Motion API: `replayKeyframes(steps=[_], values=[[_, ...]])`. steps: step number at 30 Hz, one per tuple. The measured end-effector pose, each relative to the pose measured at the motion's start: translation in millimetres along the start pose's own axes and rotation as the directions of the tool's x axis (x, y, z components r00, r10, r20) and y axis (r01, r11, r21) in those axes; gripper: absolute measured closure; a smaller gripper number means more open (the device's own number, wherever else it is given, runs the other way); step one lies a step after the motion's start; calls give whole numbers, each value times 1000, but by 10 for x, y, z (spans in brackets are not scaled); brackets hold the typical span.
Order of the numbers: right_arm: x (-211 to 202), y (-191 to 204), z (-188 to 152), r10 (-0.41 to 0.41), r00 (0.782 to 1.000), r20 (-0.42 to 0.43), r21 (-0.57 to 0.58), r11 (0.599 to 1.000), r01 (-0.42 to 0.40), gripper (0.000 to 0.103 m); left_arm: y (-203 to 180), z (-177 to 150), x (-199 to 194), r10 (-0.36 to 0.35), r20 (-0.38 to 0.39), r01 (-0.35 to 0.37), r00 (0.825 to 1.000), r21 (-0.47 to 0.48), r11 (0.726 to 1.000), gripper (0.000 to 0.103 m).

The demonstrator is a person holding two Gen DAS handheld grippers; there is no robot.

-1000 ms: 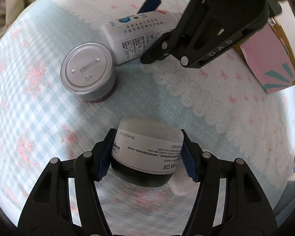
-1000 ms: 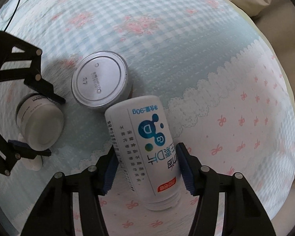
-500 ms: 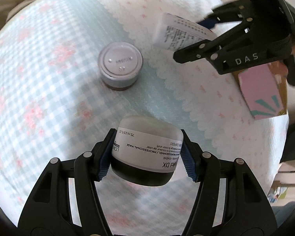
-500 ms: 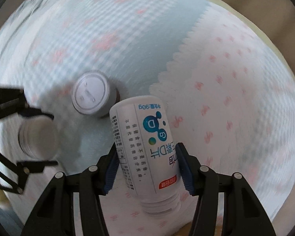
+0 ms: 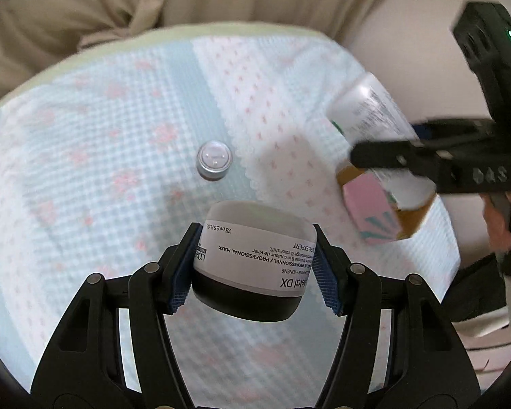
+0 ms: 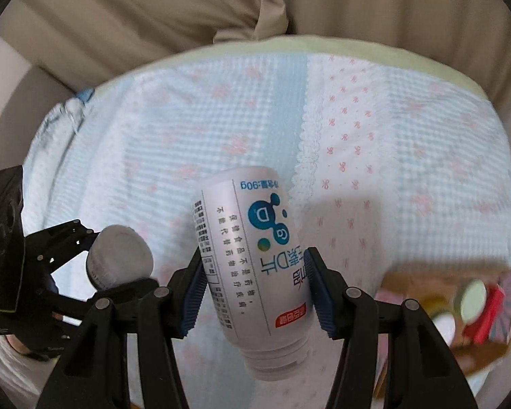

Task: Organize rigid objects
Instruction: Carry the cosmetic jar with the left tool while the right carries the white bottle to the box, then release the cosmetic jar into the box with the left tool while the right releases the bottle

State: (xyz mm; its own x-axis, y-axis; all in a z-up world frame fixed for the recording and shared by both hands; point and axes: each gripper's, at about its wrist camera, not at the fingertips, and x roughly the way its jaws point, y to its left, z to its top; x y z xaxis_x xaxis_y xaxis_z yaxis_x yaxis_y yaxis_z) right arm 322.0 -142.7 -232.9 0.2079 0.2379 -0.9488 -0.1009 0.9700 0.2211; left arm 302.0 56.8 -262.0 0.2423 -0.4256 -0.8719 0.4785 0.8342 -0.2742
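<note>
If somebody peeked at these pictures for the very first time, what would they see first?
First, the white jar with a dark lid squeezed in the left gripper, up above the blue-and-pink tablecloth. Next, the white bottle with blue writing, upside down in the right gripper. A small silver-topped can sits alone on the cloth below.

There were two claws, the left claw (image 5: 253, 266) and the right claw (image 6: 255, 291). One white jar with a dark lid (image 5: 252, 259) and one white bottle with blue print (image 6: 252, 272) were counted. One small silver-lidded jar (image 5: 214, 161) stood on the single patterned cloth (image 5: 102, 170). One open cardboard box (image 6: 453, 313) held several small items, too blurred to count.
</note>
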Motion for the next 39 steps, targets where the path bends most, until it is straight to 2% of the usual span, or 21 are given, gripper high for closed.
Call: replayKeyframes(steps=[4, 10, 17, 21, 25, 33, 34, 35, 39], values=[[-547, 168, -257, 4, 999, 33, 49, 999, -6, 51, -270, -117, -533, 81, 58, -81, 995, 3, 997, 45], [-1039, 282, -554, -28, 996, 84, 44, 999, 24, 51, -595, -311, -718, 52, 100, -47, 994, -57, 997, 45], [-1438, 39, -947, -23, 992, 125, 104, 995, 10, 51, -1120, -341, -851, 40, 135, -34, 990, -46, 998, 50], [-1655, -252, -1173, -16, 989, 144, 151, 988, -6, 51, -1473, -272, -766, 23, 146, -17, 989, -42, 999, 50], [-1770, -658, -1345, -10, 990, 139, 181, 983, -16, 51, -1882, -141, -569, -2, 146, 15, 989, -83, 996, 50], [-1996, -1700, -1455, -53, 989, 135, 212, 977, 23, 52, -2648, 215, -43, -28, 127, 40, 991, -96, 995, 52], [-1998, -1803, -1459, -57, 990, 130, 213, 977, 29, 52, -2726, 257, 33, -30, 125, 42, 992, -98, 994, 54], [-1994, -1931, -1467, -62, 990, 125, 213, 976, 34, 52, -2814, 309, 114, -35, 124, 48, 992, -100, 994, 68], [-1905, -2393, -1483, -57, 993, 100, 232, 972, 32, 52, -3034, 509, 423, -60, 116, 72, 991, -105, 992, 70]])
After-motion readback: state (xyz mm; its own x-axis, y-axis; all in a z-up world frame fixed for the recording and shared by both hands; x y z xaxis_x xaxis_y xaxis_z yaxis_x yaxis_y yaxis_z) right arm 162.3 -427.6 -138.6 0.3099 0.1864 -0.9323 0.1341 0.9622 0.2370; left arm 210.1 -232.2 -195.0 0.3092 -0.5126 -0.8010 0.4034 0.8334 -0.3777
